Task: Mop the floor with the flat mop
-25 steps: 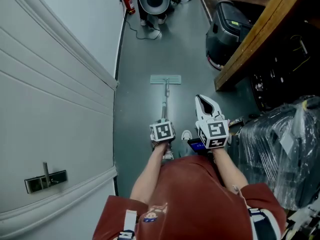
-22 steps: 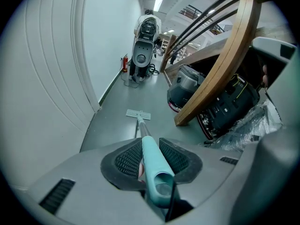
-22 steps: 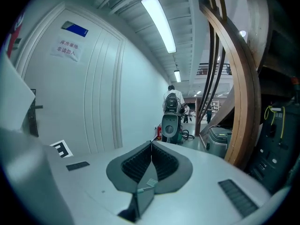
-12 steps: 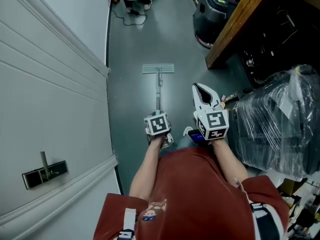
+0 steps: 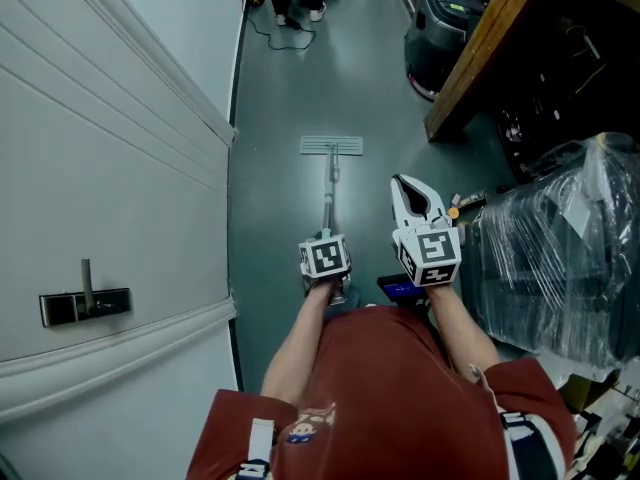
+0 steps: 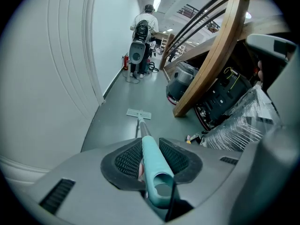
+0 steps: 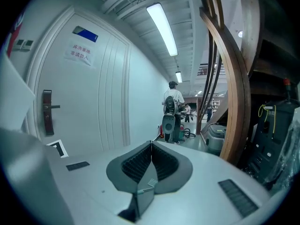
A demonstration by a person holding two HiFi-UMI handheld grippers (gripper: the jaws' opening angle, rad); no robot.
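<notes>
Left hand-held gripper [image 6: 151, 159]: ribbed black pads clamped on the flat mop [image 5: 331, 147] at its teal grip. The grip is smooth, rounded plastic ending in an open hanging loop, which sticks out behind the jaws. From there a thin pole runs forward and down to a pale, flat, rectangular head lying on the floor [image 5: 290, 88], ahead of both grippers and mid-corridor. In the head view the marker cube covers the clamp itself.

Right hand-held gripper [image 7: 151, 146]: jaws pressed together, nothing between them. It is held just right of the pole and apart from it, its white shell pointing forward. Its view looks level down the corridor, not at the floor.

Floor: dark grey-green, smooth, faint sheen.

Left side: a white panelled door [image 5: 110, 168] with moulded ridges and a metal lever handle [image 5: 85, 303] on a dark plate.

Right side: a curved wooden beam [image 5: 490, 48] slants across, with dark equipment and cables behind it that are hard to make out. Nearer, a bundle wrapped in crinkled clear plastic [image 5: 560, 258], contents unreadable. A dark rounded machine [image 5: 445, 23] stands on the floor, partly cut off by the beam.

Far end: an upright grey machine [image 6: 136, 53] with a person [image 6: 147, 20] standing behind it, back turned; small and distant.

Bottom edge: the operator's red shirt [image 5: 390, 398] hides the floor beneath.
</notes>
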